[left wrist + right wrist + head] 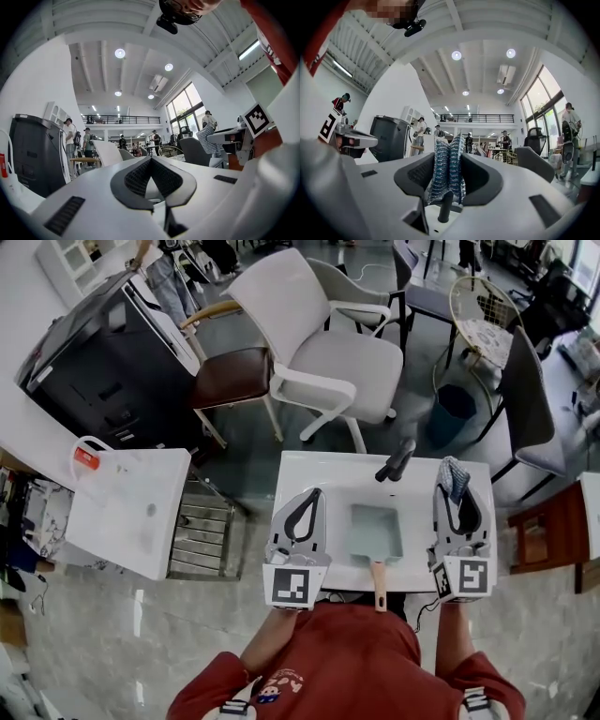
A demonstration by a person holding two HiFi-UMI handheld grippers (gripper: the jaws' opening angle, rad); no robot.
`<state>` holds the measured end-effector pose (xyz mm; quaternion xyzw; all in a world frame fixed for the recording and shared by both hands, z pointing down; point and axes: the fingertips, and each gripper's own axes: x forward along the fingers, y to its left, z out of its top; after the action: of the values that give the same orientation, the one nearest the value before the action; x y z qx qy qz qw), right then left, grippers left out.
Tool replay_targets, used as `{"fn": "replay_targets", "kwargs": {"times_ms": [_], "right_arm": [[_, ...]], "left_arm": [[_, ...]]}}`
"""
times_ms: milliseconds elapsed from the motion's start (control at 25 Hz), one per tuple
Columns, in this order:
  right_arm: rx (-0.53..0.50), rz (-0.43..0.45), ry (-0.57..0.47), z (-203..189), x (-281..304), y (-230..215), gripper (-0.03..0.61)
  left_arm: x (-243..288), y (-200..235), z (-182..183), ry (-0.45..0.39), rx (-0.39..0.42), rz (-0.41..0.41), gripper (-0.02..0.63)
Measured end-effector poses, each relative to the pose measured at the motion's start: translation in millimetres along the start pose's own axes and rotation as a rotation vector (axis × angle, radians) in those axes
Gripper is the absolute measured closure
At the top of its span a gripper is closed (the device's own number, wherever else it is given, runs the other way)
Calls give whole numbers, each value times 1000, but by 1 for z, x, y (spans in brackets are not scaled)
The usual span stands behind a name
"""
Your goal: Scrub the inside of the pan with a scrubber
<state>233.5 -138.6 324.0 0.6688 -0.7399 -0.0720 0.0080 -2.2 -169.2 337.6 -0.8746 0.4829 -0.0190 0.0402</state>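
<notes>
A pale blue square pan (pixel 376 531) with a wooden handle (pixel 379 584) lies flat on the white counter (pixel 328 474), handle toward me. My left gripper (pixel 313 493) rests left of the pan, shut with nothing between its jaws; in the left gripper view (pixel 151 160) its tips meet. To the right of the pan, my right gripper (pixel 454 489) is shut on a blue-grey mesh scrubber (pixel 454 475). The scrubber (pixel 447 166) stands folded upright between that gripper's (pixel 447 161) jaws. Both grippers are outside the pan.
A black faucet (pixel 396 460) rises at the counter's back edge. Behind stand white chairs (pixel 319 343) and a brown-seated chair (pixel 230 376). A black cabinet (pixel 103 371) and a white side table (pixel 127 507) with a metal rack (pixel 202 531) lie left.
</notes>
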Motion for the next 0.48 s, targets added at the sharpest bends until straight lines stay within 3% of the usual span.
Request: {"fn": "replay_targets", "kwargs": {"times_ms": [480], "right_arm": [[-22, -16, -15, 6, 0, -5, 399]], "left_arm": [[3, 1, 2, -6, -5, 0, 603]]}}
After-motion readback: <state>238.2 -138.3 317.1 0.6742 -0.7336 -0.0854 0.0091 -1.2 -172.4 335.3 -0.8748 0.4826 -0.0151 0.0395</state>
